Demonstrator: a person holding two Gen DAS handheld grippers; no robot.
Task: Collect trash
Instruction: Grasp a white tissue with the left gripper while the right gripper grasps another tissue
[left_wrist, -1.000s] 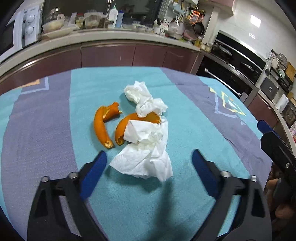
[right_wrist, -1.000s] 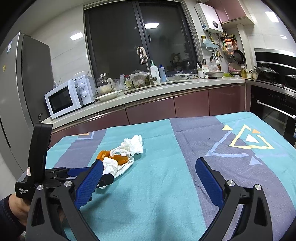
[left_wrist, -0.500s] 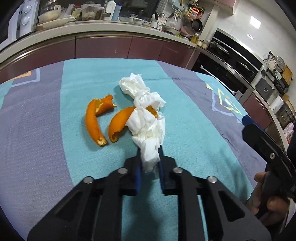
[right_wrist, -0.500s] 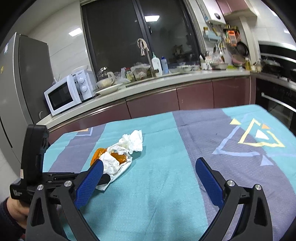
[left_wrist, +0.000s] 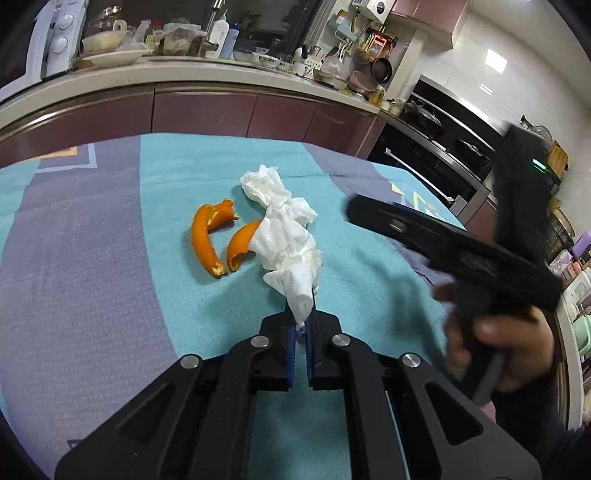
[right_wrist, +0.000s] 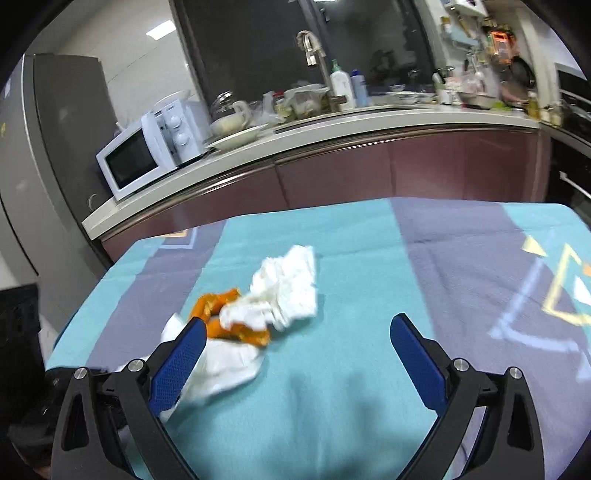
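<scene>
A table under a teal and grey-purple cloth (left_wrist: 110, 258) fills the lower and middle part of both views, with a curved kitchen counter (left_wrist: 184, 74) of dark red cabinets running across the top of each frame. On that counter, at the left of the right wrist view, stands a white microwave (right_wrist: 147, 155). In the lower half of the left wrist view the left gripper (left_wrist: 301, 332) reaches up from the bottom edge, its blue-padded jaws clenched on the near tip of a crumpled white tissue (left_wrist: 288, 243), which stretches from the jaws up toward the centre of the frame. At the right edge of that view a hand (left_wrist: 495, 350) carries the right gripper (right_wrist: 299, 354), blurred there; in its own view, its jaws stand wide apart with nothing between them, low in the frame, with the left pad in front of the tissue's near end. Two curved pieces of orange peel (left_wrist: 207, 236) lie on the cloth just left of the tissue at centre frame, and the tissue covers one end of the nearer piece.
</scene>
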